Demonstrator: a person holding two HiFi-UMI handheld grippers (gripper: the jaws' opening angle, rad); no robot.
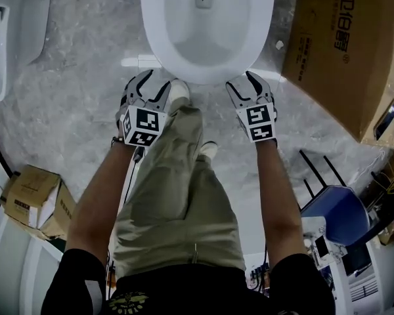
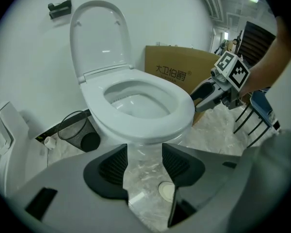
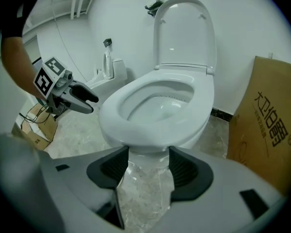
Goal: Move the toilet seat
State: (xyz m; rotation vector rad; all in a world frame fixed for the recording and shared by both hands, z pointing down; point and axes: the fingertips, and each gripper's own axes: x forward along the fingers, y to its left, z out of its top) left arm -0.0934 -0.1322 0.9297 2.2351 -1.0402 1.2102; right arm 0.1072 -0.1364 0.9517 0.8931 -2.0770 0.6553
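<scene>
toilet seat [image 2: 94, 95]: down flat on the bowl, nothing touching it, both grippers hang just short of its front edge

lid [image 2: 99, 33]: flipped up, standing against the white wall

left gripper [image 1: 149, 87]: low by the front-left of the bowl; jaws released with a wide gap, and its own view shows only marble floor [image 2: 145, 171] between the pads

right gripper [image 1: 244, 84]: same deal at the front-right of the bowl, jaws spread apart, just floor between them, the bowl's front rim right above

person: standing facing the toilet in khaki trousers [image 1: 177, 195], one white shoe [image 1: 178, 92] planted close to the toilet's base between the two grippers

big cardboard box [image 1: 341, 44]: on the floor just right of the toilet, printed side showing

wire wastebasket [image 2: 77, 130]: black mesh, on the floor by the wall on the toilet's left

small cardboard box [image 1: 33, 199]: open, near the floor's left edge, well apart from the toilet

blue chair [image 1: 341, 212]: off to the person's right, near the big box

second white fixture [image 1: 0, 44]: at the floor's far left, can't tell exactly what it is
</scene>
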